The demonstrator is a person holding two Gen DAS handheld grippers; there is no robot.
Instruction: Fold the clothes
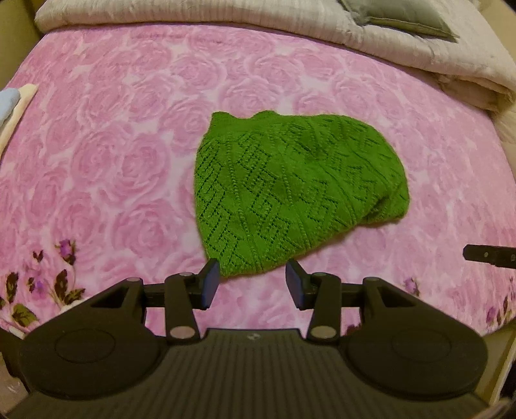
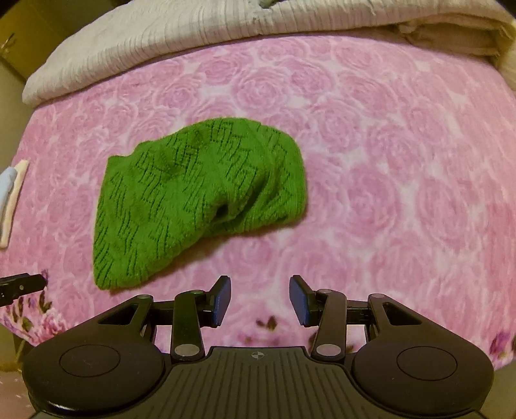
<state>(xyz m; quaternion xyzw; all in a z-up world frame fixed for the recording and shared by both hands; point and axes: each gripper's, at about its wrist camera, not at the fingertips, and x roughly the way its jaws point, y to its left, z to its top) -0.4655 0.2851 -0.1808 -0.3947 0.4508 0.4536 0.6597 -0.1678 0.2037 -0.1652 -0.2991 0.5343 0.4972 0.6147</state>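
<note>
Green knit garment [image 1: 290,187] lies bunched mid-bed on the pink rose blanket [image 1: 113,145], its near hem just beyond the spread, empty left hand-held gripper [image 1: 253,282], the nearer; right hand-held gripper [image 2: 259,298], also spread, sits off its right.

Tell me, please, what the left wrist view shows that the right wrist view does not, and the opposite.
Only the left wrist view: the left gripper, open over the near edge of the green knit, the knit's open lacework in sharp detail, and a grey pillow on the quilt.

Only the right wrist view: the right gripper, open and empty over bare pink blanket, and a dark fold opening on the knit's near side.

Both: the knit, the rose blanket, the pale quilt behind, folded cloth at the left edge.
</note>
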